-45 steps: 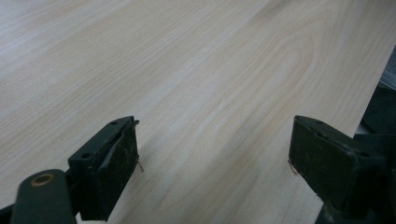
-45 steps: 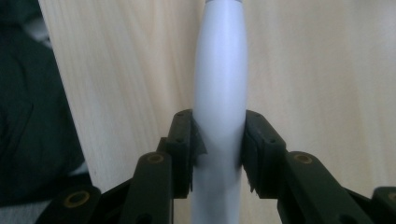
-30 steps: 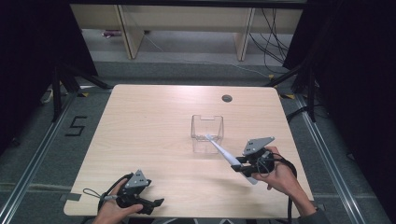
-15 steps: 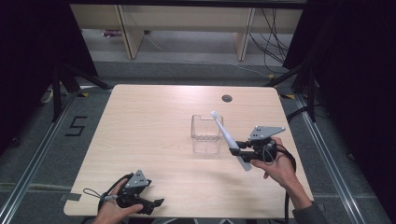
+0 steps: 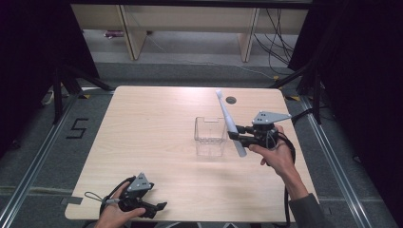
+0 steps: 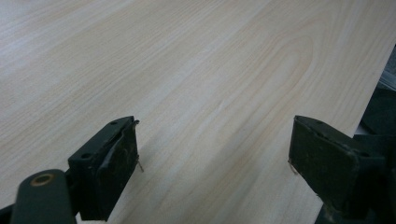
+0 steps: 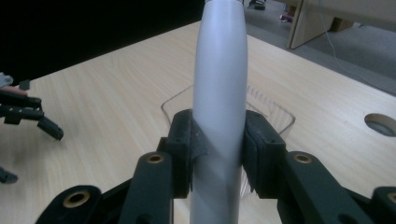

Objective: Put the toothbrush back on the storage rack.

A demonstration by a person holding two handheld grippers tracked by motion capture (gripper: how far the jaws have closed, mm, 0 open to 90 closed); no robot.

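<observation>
The right tongs (image 5: 236, 134) are clamped on the grey toothbrush (image 5: 230, 122), tilted beside the clear box (image 5: 209, 137) on the counter (image 5: 152, 118), which I judge must go upright into it, while the left tongs (image 5: 159, 207) rest apart.
</observation>
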